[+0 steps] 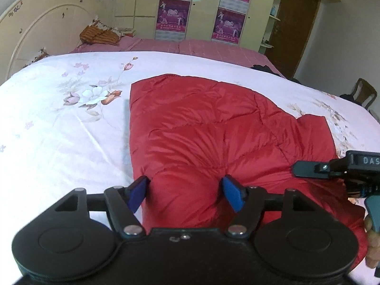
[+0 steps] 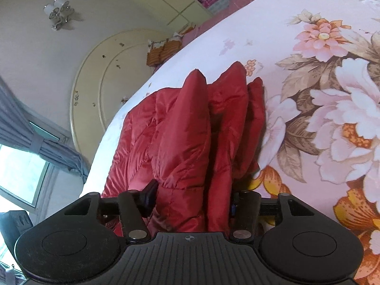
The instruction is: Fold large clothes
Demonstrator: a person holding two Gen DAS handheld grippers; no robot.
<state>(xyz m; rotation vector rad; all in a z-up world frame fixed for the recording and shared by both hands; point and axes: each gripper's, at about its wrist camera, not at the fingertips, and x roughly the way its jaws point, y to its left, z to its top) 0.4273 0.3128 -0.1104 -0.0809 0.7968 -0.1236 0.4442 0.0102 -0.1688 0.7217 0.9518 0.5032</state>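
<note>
A red quilted down jacket [image 1: 213, 130] lies partly folded on a white floral bedspread [image 1: 59, 118]. My left gripper [image 1: 186, 193] stands wide, its blue pads either side of a puffed fold at the jacket's near edge; whether they press the fabric is unclear. My right gripper [image 2: 192, 200] is tilted and closed on thick bunched layers of the jacket [image 2: 190, 130], which fill the gap between its fingers. It also shows in the left wrist view [image 1: 332, 166] at the jacket's right edge.
The cream headboard [image 1: 42, 28] stands at the far left, with folded orange cloth [image 1: 99, 35] on a pink sheet [image 1: 190, 47] beyond the bedspread. A wardrobe with posters [image 1: 201, 7], a brown door [image 1: 296, 23] and a chair [image 1: 364, 95] are behind. A window [image 2: 19, 178] is at the left.
</note>
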